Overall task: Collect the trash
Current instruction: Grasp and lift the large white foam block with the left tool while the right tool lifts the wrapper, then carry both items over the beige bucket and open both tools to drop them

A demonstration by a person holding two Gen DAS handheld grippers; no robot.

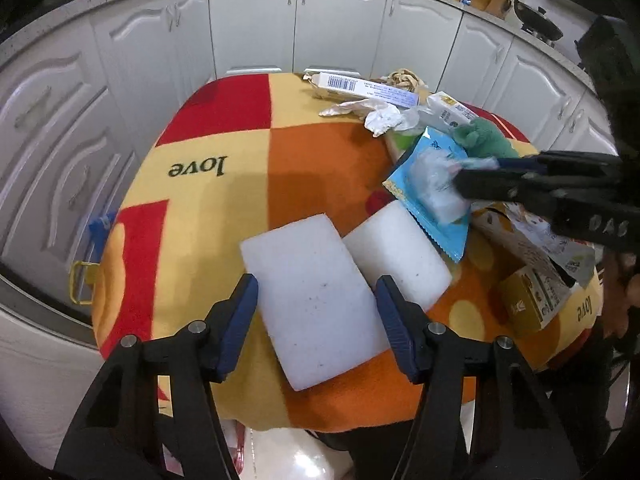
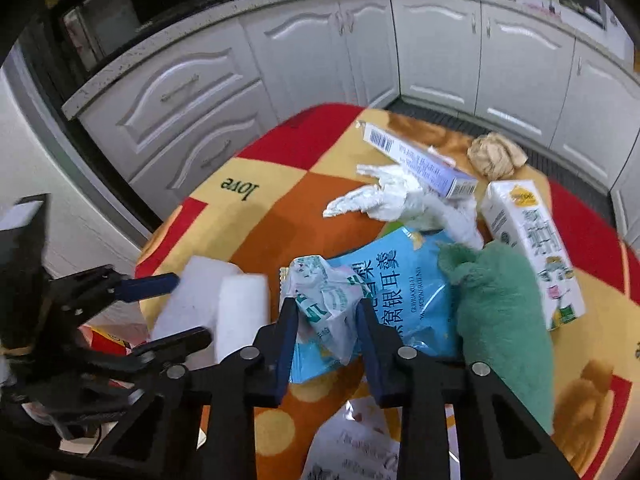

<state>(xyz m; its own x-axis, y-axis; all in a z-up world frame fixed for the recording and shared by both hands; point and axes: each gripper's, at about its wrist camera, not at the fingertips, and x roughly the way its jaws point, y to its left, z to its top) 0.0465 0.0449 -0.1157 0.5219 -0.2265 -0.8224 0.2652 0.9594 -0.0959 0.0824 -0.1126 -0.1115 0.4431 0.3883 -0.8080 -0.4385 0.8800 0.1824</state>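
Right tongs (image 2: 326, 316) clamped on crumpled wrapper (image 2: 324, 300) at lower centre, left tongs (image 1: 316, 312) half open astride white foam block (image 1: 312, 304), pads apparently not pressing, on blanket-covered table (image 1: 208, 184).

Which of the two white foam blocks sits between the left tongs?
The flat foam block lying nearer the camera; the left tongs straddle it. The other block lies beyond, outside them.

Red, orange and yellow checked blanket (image 1: 304, 168); white foam blocks (image 1: 316, 304).

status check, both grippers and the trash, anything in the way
Right gripper shut on crumpled wrapper. Left gripper straddling foam block, grip unclear. Blue bag, green cloth close beside the wrapper.
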